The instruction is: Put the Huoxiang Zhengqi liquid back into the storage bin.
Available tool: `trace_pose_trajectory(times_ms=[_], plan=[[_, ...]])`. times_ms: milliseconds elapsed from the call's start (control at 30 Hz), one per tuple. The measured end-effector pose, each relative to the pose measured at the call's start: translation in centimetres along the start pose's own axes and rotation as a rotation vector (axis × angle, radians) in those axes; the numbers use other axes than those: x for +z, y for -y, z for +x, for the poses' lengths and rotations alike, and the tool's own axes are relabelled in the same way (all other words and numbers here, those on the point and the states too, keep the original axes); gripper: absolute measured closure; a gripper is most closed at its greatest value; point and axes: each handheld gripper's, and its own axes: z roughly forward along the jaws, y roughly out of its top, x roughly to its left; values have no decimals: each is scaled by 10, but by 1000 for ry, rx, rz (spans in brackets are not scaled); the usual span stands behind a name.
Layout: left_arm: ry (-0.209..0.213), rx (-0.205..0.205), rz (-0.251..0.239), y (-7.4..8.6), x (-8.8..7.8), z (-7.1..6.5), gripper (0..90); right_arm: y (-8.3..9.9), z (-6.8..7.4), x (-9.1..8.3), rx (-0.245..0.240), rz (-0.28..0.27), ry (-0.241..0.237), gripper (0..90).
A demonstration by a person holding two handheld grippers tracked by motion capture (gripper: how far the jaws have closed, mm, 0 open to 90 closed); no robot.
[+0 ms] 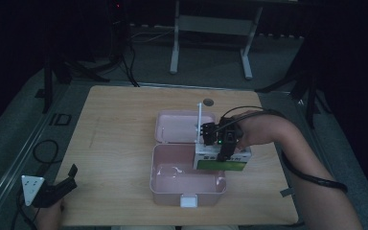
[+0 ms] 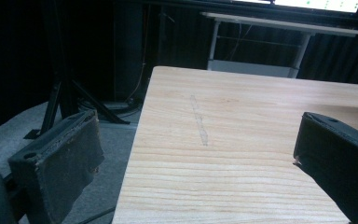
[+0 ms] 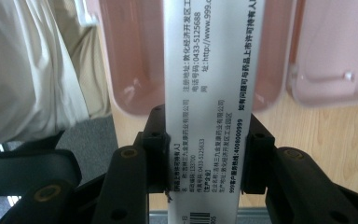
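Pink tub (image 1: pixel 172 184) apparently lies under right gripper's (image 1: pixel 222 152) clamped medicine box (image 1: pixel 222 159).

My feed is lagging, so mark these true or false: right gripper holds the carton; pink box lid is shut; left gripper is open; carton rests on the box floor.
1. The right gripper holds the carton: true.
2. The pink box has its lid shut: false, it lies open behind the box.
3. The left gripper is open: true, nothing between the jaws.
4. The carton rests on the box floor: false, it is held over the box's right rim.
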Motion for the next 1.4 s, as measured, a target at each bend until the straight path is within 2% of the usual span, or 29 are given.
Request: trace_pose_trajectory(times_ms=[67,233,433,767,1033,1400], plan=[[-1,2,-2,0,0,0,12,-10,3,1,-23,-5,9,620],[0,0,-4,0,0,0,12,-32,9,3,-61,-12,-2,619],[2,-1,-5,0,0,0,12,-46,12,12,-79,-7,-15,619],[5,1,-4,0,0,0,12,-54,10,34,-78,-1,-46,619],[6,1,-4,0,0,0,12,-54,5,65,-57,-2,-76,619],[8,4,-2,0,0,0,12,-52,-1,104,-55,-6,-116,619]])
